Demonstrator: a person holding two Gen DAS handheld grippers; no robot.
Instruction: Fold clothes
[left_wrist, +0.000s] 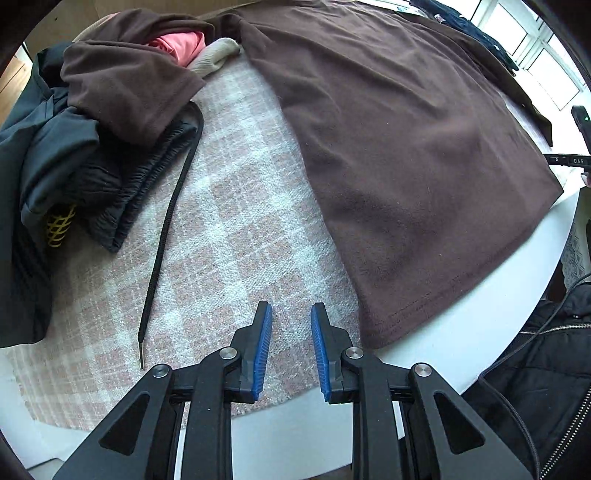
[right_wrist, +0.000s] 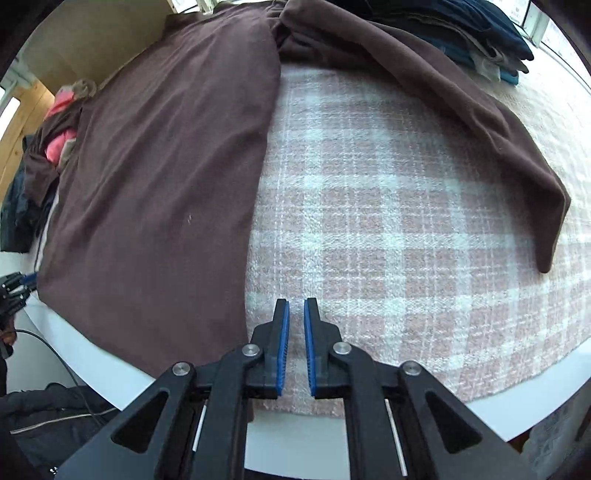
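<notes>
Two empty, parted grippers, left (left_wrist: 290, 314) and right (right_wrist: 296, 308), flank the brown shirt (left_wrist: 388, 147), hem nearest, long axis running away.

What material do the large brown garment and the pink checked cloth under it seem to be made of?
Large brown garment: probably a soft cotton knit, matte and slightly fuzzy, with a stitched hem. Pink checked cloth: seemingly a coarse woven textile, perhaps wool or a blend; its nubby texture and visible weave suggest this.

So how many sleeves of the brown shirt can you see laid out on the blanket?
1. The right sleeve stretches out flat across the checked blanket, right of the shirt's body. The other sleeve may be hidden under the clothes pile.
</notes>
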